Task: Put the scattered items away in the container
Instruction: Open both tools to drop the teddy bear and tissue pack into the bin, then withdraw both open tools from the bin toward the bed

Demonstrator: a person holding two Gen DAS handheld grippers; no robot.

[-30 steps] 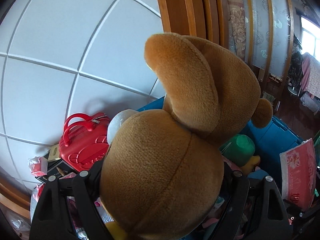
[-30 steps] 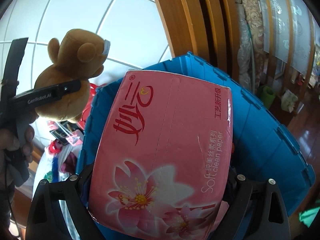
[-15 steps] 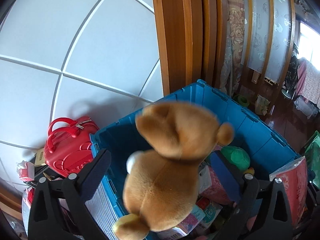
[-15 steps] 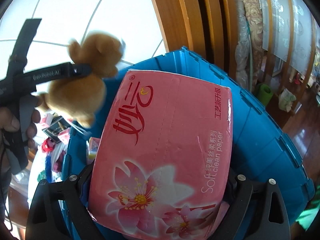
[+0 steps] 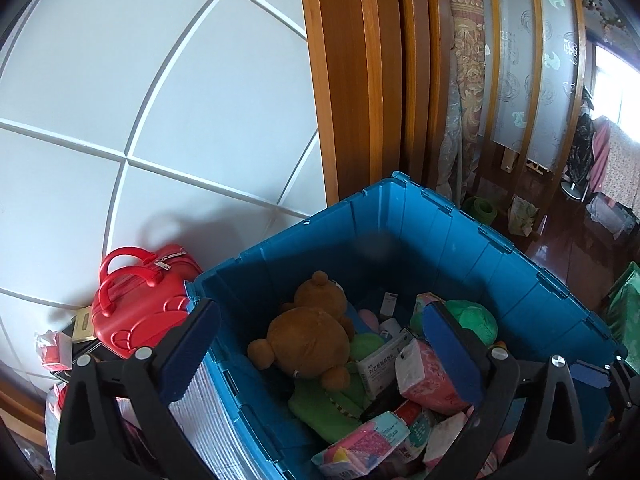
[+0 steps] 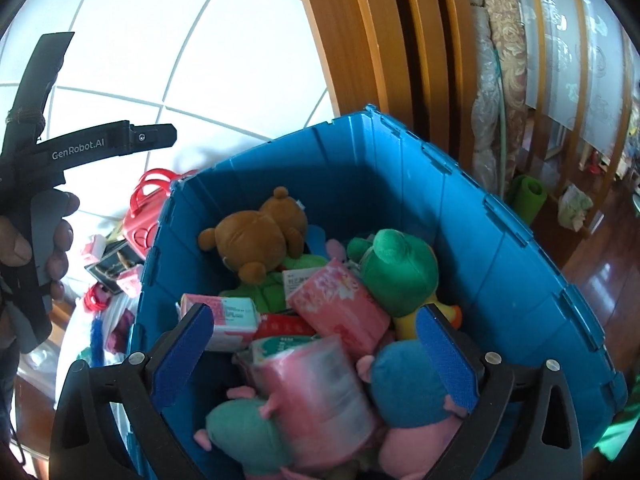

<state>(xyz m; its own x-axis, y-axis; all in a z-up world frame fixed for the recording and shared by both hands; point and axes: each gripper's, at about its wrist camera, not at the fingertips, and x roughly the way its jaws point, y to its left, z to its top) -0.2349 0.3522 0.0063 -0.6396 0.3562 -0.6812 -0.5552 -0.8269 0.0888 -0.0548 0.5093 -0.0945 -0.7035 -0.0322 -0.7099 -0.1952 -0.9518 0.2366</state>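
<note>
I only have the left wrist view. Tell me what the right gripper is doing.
Observer: The right gripper is over the blue bin, its jaws opening. A blurred pink tissue pack shows between them, touching neither pad.
Operator: Report what lies nearest that pack.
Observer: A blue plush toy with pink feet, right beside it on the pile.
Operator: Check my left gripper from outside.
Observer: A hand grips its handle, out to the left of the bin.
</note>
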